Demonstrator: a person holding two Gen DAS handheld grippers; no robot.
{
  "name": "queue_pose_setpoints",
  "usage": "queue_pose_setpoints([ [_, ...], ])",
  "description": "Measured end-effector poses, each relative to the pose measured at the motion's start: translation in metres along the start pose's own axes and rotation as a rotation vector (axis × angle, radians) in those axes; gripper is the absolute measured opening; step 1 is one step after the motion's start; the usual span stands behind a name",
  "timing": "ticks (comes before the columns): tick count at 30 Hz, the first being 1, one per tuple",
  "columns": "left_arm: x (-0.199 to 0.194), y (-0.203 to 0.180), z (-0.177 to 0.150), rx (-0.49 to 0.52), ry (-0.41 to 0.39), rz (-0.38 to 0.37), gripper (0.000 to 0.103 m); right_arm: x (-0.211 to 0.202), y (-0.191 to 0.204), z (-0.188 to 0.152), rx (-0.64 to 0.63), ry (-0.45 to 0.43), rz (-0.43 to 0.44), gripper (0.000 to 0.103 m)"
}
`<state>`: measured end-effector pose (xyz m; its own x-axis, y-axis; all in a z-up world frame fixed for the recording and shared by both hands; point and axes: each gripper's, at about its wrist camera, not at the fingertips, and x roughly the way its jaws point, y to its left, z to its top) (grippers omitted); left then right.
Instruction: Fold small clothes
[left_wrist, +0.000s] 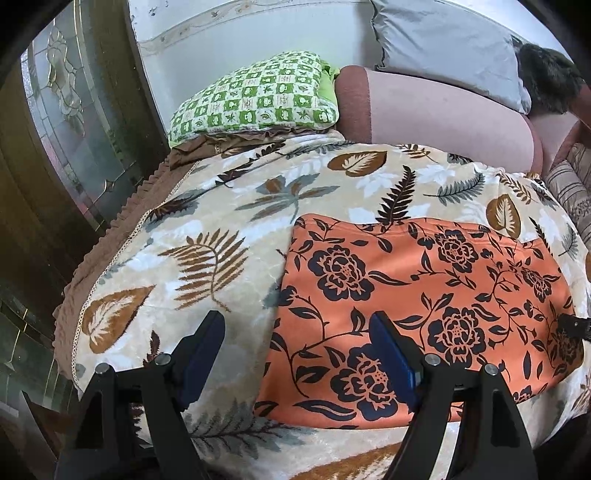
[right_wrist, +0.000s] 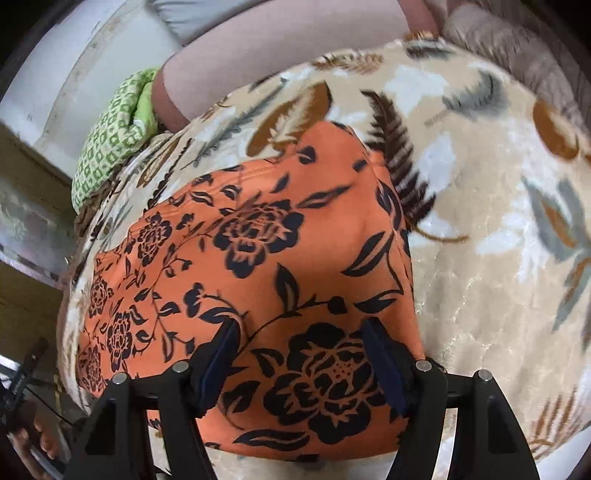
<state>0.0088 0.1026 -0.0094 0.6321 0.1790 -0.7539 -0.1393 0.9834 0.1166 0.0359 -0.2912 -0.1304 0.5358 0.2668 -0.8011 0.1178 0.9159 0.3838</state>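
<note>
An orange garment with a dark floral print (left_wrist: 424, 306) lies flat on the leaf-patterned blanket (left_wrist: 207, 236). My left gripper (left_wrist: 297, 321) is open, hovering over the garment's left edge, one finger over the blanket and one over the cloth. In the right wrist view the same orange garment (right_wrist: 258, 266) lies spread on the blanket (right_wrist: 498, 229). My right gripper (right_wrist: 301, 328) is open and empty, just above the garment's near part. The tip of the right gripper shows at the right edge of the left wrist view (left_wrist: 576, 325).
A green checked pillow (left_wrist: 258, 96) and a pink bolster (left_wrist: 443, 114) lie at the back of the bed, with a grey pillow (left_wrist: 443, 44) behind. A glass-panelled wooden door (left_wrist: 66, 110) stands at the left. A striped cushion (left_wrist: 569, 184) is at the right.
</note>
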Motion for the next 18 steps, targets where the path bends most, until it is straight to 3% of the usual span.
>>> queue_pose_setpoints([
  [8,-0.011,-0.012,0.002,0.010,-0.014,-0.015,0.081,-0.042,0.054,-0.002,-0.171,-0.129,-0.050,0.072],
  [14,-0.024,-0.017,0.005,0.015,-0.047,-0.034,0.081,-0.040,0.068,-0.009,-0.220,-0.132,-0.128,0.072],
  [18,-0.016,-0.021,-0.001,0.016,-0.017,-0.037,0.081,-0.042,0.073,-0.012,-0.229,-0.152,-0.212,0.072],
])
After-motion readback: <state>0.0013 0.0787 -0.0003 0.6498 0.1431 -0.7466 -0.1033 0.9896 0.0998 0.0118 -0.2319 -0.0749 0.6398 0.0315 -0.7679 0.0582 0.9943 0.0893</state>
